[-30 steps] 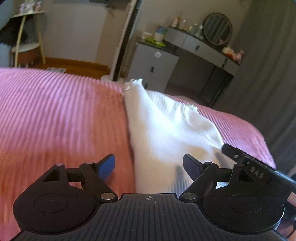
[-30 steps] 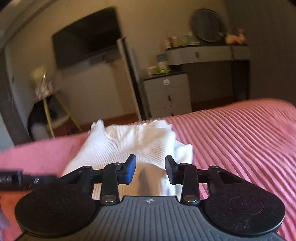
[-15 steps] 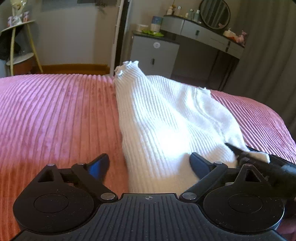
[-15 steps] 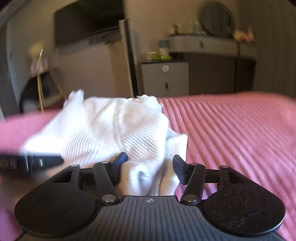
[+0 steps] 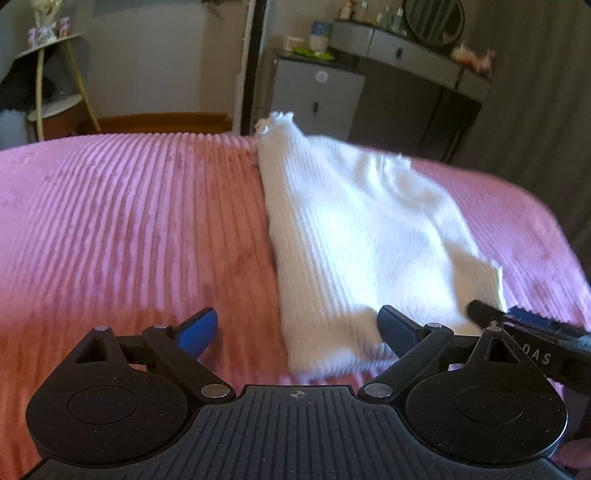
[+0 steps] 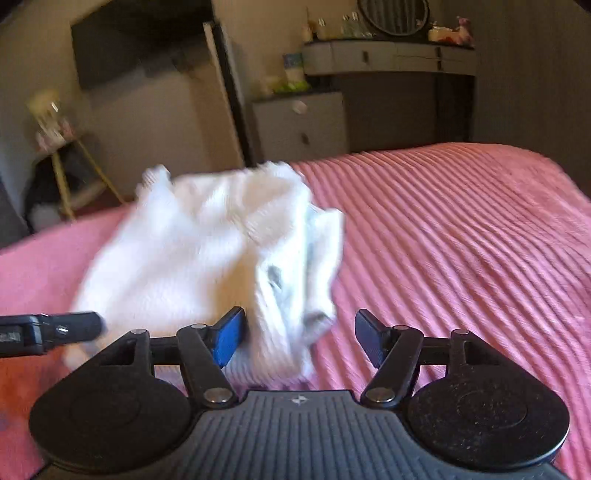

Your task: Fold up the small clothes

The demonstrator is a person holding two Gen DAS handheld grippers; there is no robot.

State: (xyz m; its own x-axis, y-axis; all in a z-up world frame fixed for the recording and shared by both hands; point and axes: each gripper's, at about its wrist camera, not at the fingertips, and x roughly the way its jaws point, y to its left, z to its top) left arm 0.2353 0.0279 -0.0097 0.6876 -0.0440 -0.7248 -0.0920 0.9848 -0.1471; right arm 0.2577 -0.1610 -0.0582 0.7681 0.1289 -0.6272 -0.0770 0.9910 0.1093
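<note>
A white ribbed knit garment point(image 5: 354, 236) lies folded lengthwise on the pink ribbed bedspread point(image 5: 129, 229). My left gripper point(image 5: 299, 330) is open wide, its near hem lying between the fingers without either blue pad touching it. In the right wrist view the same garment point(image 6: 207, 251) is blurred, with its loose right corner between the fingers. My right gripper point(image 6: 299, 338) is opening, and its pads stand clear of the cloth. A finger of the other gripper pokes in at the side of each view.
The bed ends just beyond the garment. Past it stand a grey drawer cabinet point(image 5: 314, 96), a dressing table with a round mirror point(image 5: 434, 16), and a small round shelf stand point(image 5: 55, 74) at the left. Dark curtains hang at the right.
My right gripper has spread its jaws and let go of the garment's corner, which now lies on the bed. Both grippers dipped lower toward the garment's near edge. The left jaws widened slightly.
</note>
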